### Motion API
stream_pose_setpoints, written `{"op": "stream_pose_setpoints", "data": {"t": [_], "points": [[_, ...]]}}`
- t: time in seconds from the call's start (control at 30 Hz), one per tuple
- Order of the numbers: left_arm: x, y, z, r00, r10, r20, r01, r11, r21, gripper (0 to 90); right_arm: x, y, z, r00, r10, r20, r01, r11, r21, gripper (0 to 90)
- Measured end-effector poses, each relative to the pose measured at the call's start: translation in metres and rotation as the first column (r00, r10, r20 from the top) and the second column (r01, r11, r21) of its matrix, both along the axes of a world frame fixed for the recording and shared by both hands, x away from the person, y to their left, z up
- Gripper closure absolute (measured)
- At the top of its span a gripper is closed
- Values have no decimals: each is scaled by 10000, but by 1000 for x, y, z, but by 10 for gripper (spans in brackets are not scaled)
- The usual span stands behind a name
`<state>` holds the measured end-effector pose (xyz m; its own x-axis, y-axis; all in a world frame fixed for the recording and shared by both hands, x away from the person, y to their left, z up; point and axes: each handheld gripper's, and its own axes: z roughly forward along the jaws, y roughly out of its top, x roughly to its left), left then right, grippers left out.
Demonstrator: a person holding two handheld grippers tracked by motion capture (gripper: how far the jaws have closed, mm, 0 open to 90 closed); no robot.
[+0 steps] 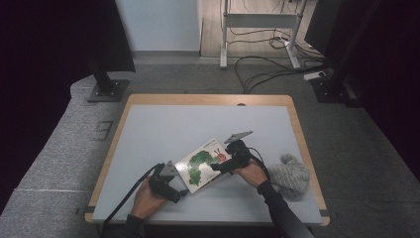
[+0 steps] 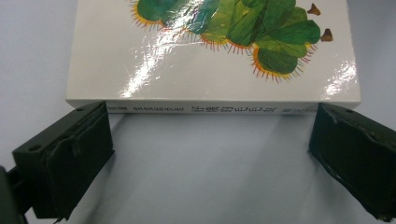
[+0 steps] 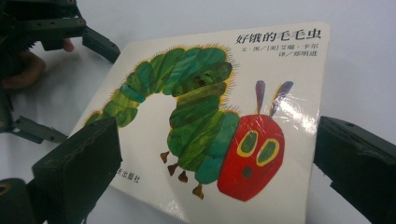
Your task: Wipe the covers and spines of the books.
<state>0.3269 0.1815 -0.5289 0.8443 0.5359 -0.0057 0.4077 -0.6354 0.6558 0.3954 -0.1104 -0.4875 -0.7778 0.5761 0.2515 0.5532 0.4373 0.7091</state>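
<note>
Nearest the person's edge of the bench (image 1: pixel 148 124), the left hand (image 1: pixel 143 201) is holding the left gripper (image 1: pixel 182 192), which is sitting low on the pale surface with its jaws spread wide. In the left gripper view those jaws are standing one at each end of the book's spine, both just short of it as far as I can tell, with nothing between them but bare bench.

A bit further in, the picture book (image 1: pixel 203 165) is lying flat and closed, cover up, turned at an angle, roughly centre-right on the bench. Big green caterpillar with a red face on a glossy white cover, printed title in the top corner.

The right gripper (image 1: pixel 215 169) is coming in from the other side, held by the right hand (image 1: pixel 253 173) in a dark sleeve. It's also wide open, its jaws hanging over the cover's near corners in its own view; I can't tell whether they're touching it.

Off to the right of that hand, a grey knitted hat (image 1: pixel 288 174) is lying near the bench edge.

Beyond the bench, grey carpet, a monitor stand foot (image 1: pixel 106 89) and loose cables (image 1: pixel 267 67).
</note>
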Motion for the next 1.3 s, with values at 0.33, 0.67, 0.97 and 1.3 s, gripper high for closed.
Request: {"op": "stream_pose_setpoints", "data": {"t": [0.33, 0.67, 0.97, 1.3], "points": [[0, 0, 0, 10000, 3, -6, -3, 10000, -6, 0, -7, -5, 1, 9964, 409, -738, -346, 9958, 848, 83], [0, 0, 0, 10000, -11, -5, 11, 10000, 16, 0, 3, -2, 4, 9979, 599, -243, -607, 9976, -328, 111], [0, 0, 0, 10000, 1, 0, -1, 10000, 21, 0, 14, 1, 6, 9836, 1761, -399, -1797, 9764, -1195, 228], [-3, 1, 1, 9988, 482, -49, -482, 9988, 16, 0, 10, 0, 10, 9799, 1986, -168, -1990, 9702, -1384, 286]]}}
